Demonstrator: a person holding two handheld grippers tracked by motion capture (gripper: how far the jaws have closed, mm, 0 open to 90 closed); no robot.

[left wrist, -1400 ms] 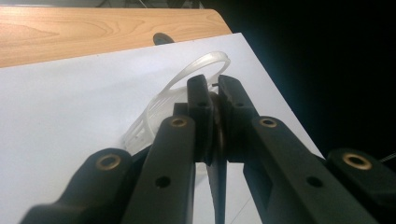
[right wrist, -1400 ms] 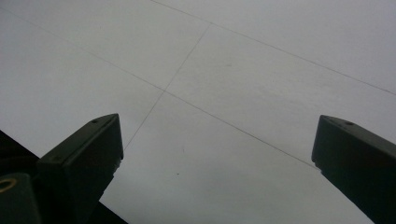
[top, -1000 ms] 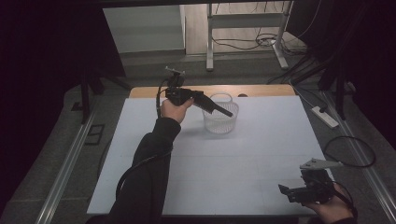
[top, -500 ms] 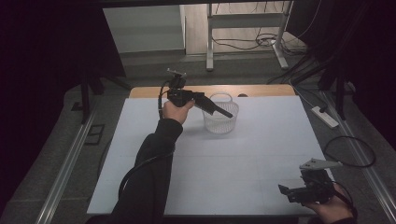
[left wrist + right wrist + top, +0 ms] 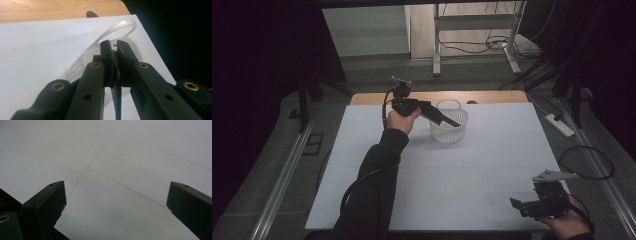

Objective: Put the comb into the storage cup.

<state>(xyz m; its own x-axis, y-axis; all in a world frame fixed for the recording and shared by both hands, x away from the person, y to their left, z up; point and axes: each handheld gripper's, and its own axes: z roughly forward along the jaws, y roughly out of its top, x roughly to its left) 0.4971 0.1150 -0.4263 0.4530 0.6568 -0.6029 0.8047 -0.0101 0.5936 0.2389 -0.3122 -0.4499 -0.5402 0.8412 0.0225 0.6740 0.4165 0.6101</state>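
So the thing in play is a small see-through plastic basket point(image 5: 448, 124) with slotted walls and a loop handle, sitting toward the far side of the white table point(image 5: 472, 200), a bit right of the middle. The left gripper point(image 5: 451, 121) has its jaws squeezed together on the basket's near rim; in the left gripper view the pads meet right on the thin wall point(image 5: 113, 72).

My guess is it's super light and a bit flexy, so a rim pinch will probably lift it fine, though it might tilt or twist. The handle point(image 5: 117, 30) would be the steadier grab, I think.

The right gripper point(image 5: 518, 204) sits at the near right corner, jaws wide apart over bare table, holding nothing.

Hard to tell if there's anything inside the basket, since the jaws block it. There's also a small dark thing point(image 5: 92, 14) past it that I can't make out.
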